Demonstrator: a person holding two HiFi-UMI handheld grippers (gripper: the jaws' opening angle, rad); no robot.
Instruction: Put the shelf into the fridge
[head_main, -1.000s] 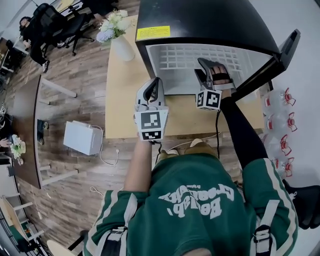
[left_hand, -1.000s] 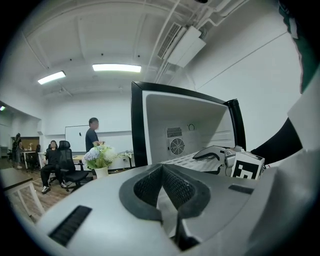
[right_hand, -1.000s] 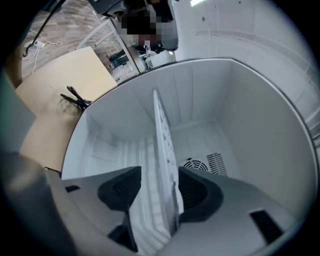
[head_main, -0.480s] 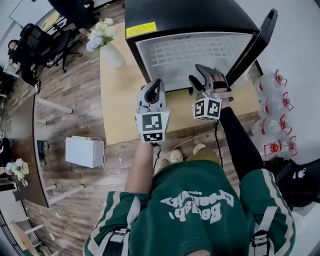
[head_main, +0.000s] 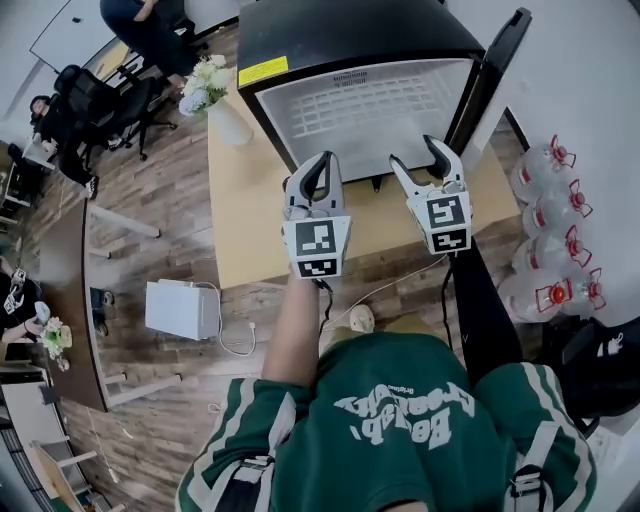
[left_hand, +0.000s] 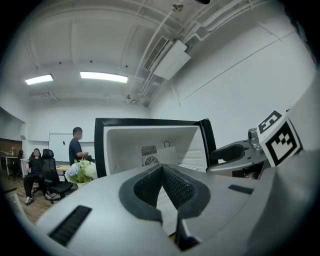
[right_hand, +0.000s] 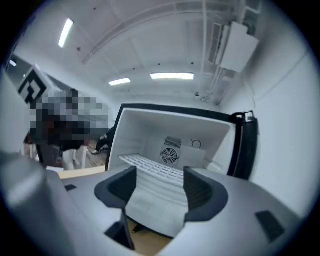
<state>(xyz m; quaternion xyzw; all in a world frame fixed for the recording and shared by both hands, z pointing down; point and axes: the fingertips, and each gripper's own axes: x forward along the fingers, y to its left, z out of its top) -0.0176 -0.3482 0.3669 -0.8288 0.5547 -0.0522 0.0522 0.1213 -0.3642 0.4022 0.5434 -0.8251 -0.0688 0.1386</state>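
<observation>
Hovering side by side in front of the open fridge (head_main: 340, 30), both grippers sit outside its mouth and touch nothing. The left gripper (head_main: 320, 165) has its 2 jaws pressed together at the tips, with nothing between them. The right gripper (head_main: 418, 155) has its jaws spread wide; they have just been opening, and the gap holds nothing, only a view into the fridge.

The white wire shelf (right_hand: 150, 167) lies flat inside the fridge, running from the left wall across toward the back, below the round fan grille (right_hand: 169, 155). From the head view it shows as a pale grid (head_main: 365, 100) behind the fridge's front rim.

The fridge door (head_main: 490, 70) stands swung out on the right, its edge just beyond the right gripper. The fridge rests on a wooden table (head_main: 250, 220), set back from the near edge, so a bare strip of tabletop runs in front of it. A white vase of flowers (head_main: 225, 105) stands on the table, left of the fridge and apart from the left gripper.

On the floor, large water bottles (head_main: 550, 230) crowd the right side by the wall, and a white box (head_main: 182, 308) sits to the left of the person
</observation>
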